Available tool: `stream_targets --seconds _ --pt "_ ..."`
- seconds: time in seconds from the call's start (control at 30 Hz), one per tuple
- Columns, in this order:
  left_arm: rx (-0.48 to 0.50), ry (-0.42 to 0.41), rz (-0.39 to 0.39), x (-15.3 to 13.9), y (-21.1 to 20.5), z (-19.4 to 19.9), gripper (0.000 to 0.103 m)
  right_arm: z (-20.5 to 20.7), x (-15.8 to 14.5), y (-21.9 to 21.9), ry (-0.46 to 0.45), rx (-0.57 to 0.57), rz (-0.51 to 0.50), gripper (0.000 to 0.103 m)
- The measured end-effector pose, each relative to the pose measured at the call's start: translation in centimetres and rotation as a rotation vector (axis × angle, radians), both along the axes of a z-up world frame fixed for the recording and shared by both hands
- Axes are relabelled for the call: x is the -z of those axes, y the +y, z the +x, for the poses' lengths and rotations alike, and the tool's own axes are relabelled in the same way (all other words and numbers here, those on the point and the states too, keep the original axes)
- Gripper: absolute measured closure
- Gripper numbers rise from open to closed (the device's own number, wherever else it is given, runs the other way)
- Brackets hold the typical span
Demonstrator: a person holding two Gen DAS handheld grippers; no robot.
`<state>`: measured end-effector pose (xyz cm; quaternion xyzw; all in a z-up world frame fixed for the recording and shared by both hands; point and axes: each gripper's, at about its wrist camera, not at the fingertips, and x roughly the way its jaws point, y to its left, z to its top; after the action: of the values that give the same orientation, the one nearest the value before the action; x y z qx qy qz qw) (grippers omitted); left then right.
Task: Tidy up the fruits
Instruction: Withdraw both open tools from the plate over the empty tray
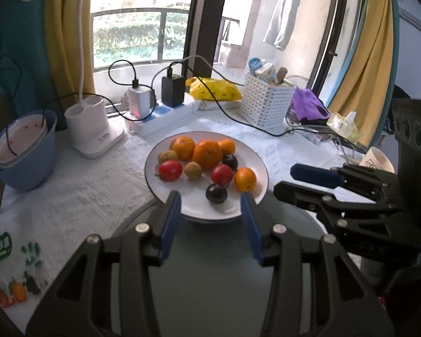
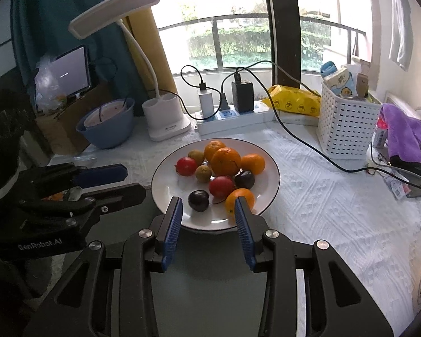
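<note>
Behind the plate (image 1: 165, 196), a power strip (image 1: 165, 116) and basket (image 1: 263, 104) stand.

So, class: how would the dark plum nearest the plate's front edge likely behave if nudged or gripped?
The dark plum looks round and smooth, so it would probably roll across the plate. Its glossy skin may slip between pads. It likely bruises if squeezed.

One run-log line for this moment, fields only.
plate: oranges, tomatoes, plums, kiwis | left gripper: open, empty, before plate | right gripper: open, empty, before plate | table
</note>
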<state>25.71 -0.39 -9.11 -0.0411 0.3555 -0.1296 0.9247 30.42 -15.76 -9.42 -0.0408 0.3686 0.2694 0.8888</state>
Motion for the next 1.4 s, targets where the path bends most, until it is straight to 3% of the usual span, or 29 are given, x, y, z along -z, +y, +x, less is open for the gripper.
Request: stream_targets --seconds 1.0,1.4 --pt "-0.01 -0.063 -0.014 -1.2 -0.2 -10.3 0.057 -9.4 -1.6 -1.0 -0.063 0.005 -0.017 0.062" --pt "-0.008 -0.124 0.004 -2.8 -0.9 -13.5 0.057 -12.6 -3.3 -1.7 -0.124 0.009 0.001 0.062"
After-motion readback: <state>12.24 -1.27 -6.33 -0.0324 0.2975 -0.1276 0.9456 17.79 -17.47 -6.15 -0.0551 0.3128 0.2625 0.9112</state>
